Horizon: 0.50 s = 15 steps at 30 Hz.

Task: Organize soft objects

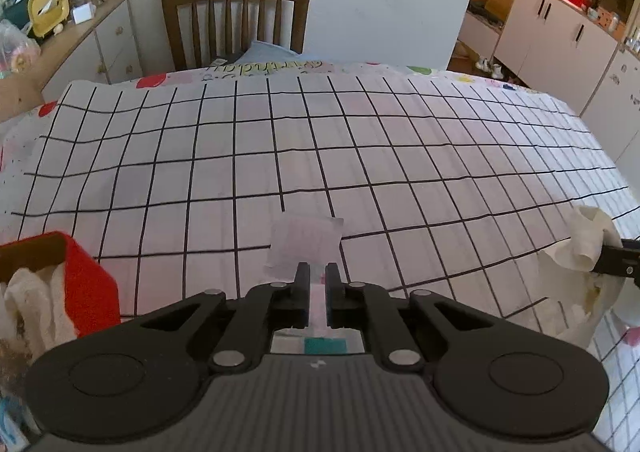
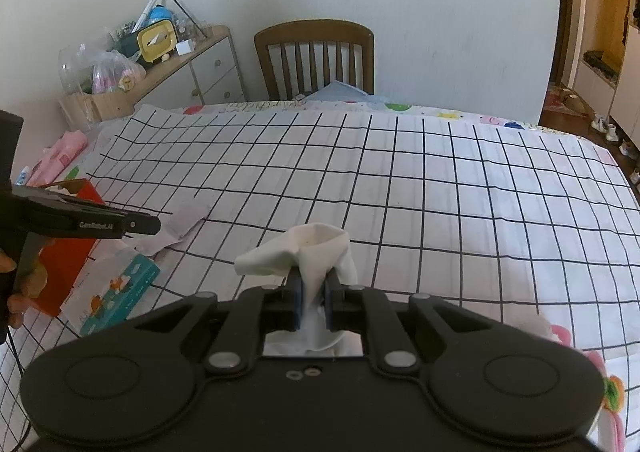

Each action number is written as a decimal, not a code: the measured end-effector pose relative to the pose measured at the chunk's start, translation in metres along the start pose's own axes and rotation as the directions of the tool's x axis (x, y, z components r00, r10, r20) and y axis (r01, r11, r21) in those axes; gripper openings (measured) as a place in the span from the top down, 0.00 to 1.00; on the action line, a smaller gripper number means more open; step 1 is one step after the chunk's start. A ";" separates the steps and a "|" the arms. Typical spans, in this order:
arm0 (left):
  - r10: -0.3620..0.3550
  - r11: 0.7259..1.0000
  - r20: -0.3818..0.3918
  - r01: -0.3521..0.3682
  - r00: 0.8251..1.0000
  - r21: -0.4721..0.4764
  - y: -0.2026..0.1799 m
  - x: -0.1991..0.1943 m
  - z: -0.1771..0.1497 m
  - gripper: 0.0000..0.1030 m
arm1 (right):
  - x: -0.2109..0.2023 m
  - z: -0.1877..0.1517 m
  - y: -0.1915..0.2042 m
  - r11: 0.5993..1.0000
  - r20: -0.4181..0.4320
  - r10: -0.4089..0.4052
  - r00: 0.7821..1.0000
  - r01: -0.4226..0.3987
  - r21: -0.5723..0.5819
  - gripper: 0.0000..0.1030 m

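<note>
I am gripping a thin, pale, see-through plastic sheet (image 1: 306, 248) in my left tongs (image 1: 318, 272), the jaws clenched on its near edge. The sheet is standing up out of the tips and its long axis is running away from me, its free square end pointing toward the far side of the counter (image 1: 360, 139), which is covered by a white cloth with a black grid. In the right wrist view the same sheet (image 2: 182, 226) is trailing from the left tongs (image 2: 154, 226) toward the right and resting on the cloth.

My right tongs (image 2: 313, 280) are clamped on a soft cream-white cloth (image 2: 304, 252). The fabric is bunching above the tips, one fold sticking out to the left and another drooping over the right jaw, while the rest is hanging down between the jaws toward me. From the left wrist view that cloth (image 1: 588, 240) is sitting at the right edge of the counter, pinched by the right tongs (image 1: 612, 256).

At my left, a red open box (image 1: 86, 284) is holding a fluffy white towel (image 1: 32, 304). Just beside the box, a flat teal and white printed packet (image 2: 116, 292) is lying on the counter, its long axis slanting from near left to far right. A brown wooden slatted chair (image 1: 236, 19) is standing at the far side.
</note>
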State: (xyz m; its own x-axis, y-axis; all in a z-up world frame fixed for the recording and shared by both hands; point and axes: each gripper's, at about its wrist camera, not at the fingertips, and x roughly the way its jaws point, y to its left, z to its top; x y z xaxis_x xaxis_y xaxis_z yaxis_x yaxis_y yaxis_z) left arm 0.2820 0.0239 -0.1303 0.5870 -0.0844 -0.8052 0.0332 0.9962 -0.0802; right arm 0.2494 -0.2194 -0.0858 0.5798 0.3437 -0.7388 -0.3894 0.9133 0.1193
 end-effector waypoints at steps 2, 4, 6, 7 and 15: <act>-0.002 1.000 0.003 0.002 1.000 -0.003 0.000 0.004 0.001 0.93 | 0.003 0.002 -0.001 1.000 -0.003 0.006 1.000 -0.006 -0.004 0.91; 0.005 1.000 0.001 -0.005 1.000 -0.007 0.001 0.009 0.001 0.70 | 0.006 0.003 -0.002 1.000 -0.008 0.011 1.000 -0.011 -0.008 0.91; 0.003 1.000 -0.001 -0.003 1.000 -0.018 0.003 0.013 0.002 0.23 | 0.009 0.003 -0.002 1.000 -0.013 0.015 1.000 -0.015 -0.010 0.91; -0.002 1.000 0.003 0.002 1.000 -0.027 0.005 0.015 0.003 0.13 | 0.011 0.004 -0.002 1.000 -0.017 0.018 1.000 -0.018 -0.010 0.91; 0.012 1.000 -0.020 -0.012 1.000 0.003 0.006 0.033 0.007 0.13 | 0.022 0.004 -0.002 0.999 -0.040 0.034 0.999 -0.034 -0.018 0.91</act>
State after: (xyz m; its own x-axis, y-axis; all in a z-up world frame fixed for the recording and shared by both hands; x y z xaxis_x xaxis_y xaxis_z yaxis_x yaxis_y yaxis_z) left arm 0.3071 0.0275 -0.1537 0.5714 -0.0724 -0.8175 0.0283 0.9972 -0.0685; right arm 0.2662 -0.2125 -0.0998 0.5373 0.3653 -0.7601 -0.4217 0.8969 0.1330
